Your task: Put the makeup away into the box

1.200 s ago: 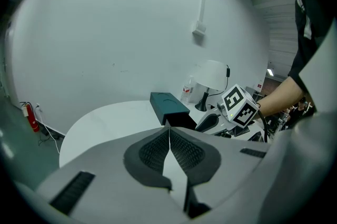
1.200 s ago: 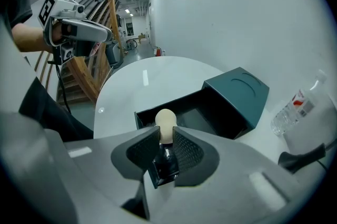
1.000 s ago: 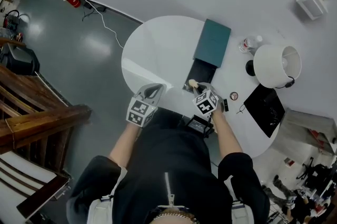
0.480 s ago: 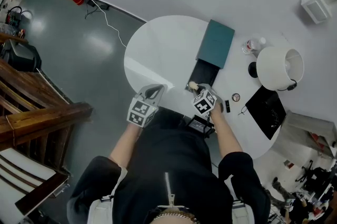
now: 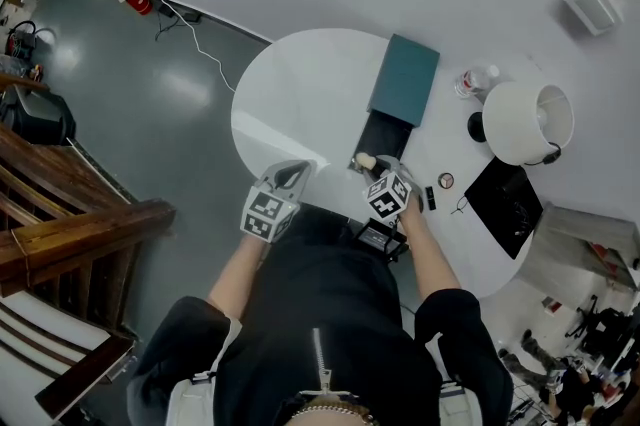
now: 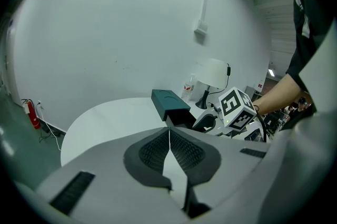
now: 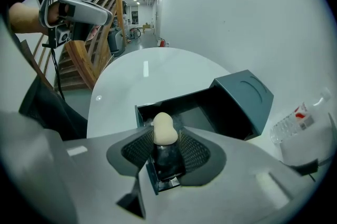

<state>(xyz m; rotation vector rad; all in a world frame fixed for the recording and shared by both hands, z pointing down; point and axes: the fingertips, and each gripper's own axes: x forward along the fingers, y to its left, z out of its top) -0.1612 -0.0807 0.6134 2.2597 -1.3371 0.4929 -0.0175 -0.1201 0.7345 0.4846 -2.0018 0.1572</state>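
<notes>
The right claw (image 7: pixel 165 140) has just been opening; its jaws now stand apart on either side of the beige makeup sponge (image 7: pixel 164 128), which is upright at the near edge of the open teal box (image 7: pixel 242 95) on the white desk (image 7: pixel 131 81). The left claw (image 6: pixel 169 138) hovers near the desk's edge, closed and empty.

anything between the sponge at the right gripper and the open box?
Nothing visible. The sponge sits between the right gripper's fingers, which have just been opening, right at the open box's mouth. The lid is flipped back, clear of it.
</notes>
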